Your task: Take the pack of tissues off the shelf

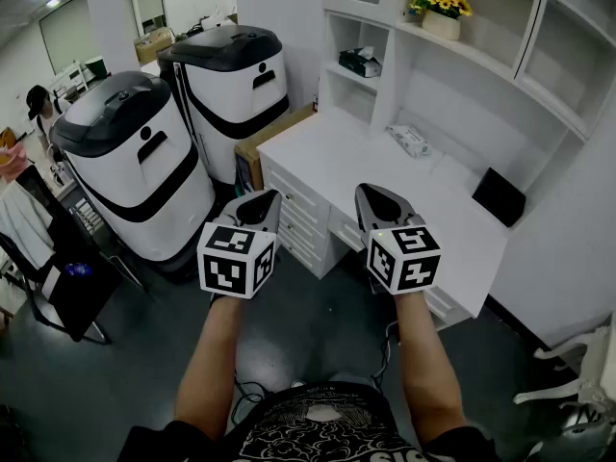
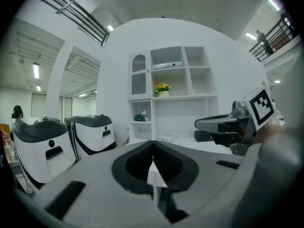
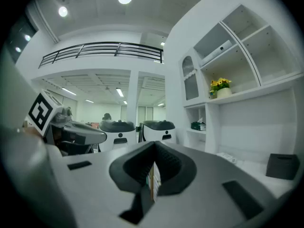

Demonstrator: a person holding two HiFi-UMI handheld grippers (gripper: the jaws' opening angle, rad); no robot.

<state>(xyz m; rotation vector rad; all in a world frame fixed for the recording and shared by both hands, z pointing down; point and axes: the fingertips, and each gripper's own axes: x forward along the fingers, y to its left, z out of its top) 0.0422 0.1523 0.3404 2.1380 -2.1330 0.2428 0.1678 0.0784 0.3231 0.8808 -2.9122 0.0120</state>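
Observation:
The pack of tissues is a dark box with a white tissue sticking out. It sits in the low open shelf compartment above the white desk, and shows as the dark box in the left gripper view and again as the pack in the right gripper view. My left gripper and right gripper hang side by side in front of the desk, well short of the shelf. Both point roughly level. The left gripper has its jaws closed together with nothing between them, and so does the right gripper.
A white wrapped pack lies on the desk, with a black box further right. Yellow flowers stand on the upper shelf. Two large white-and-black machines stand left of the desk beside a cardboard box. A person is far left.

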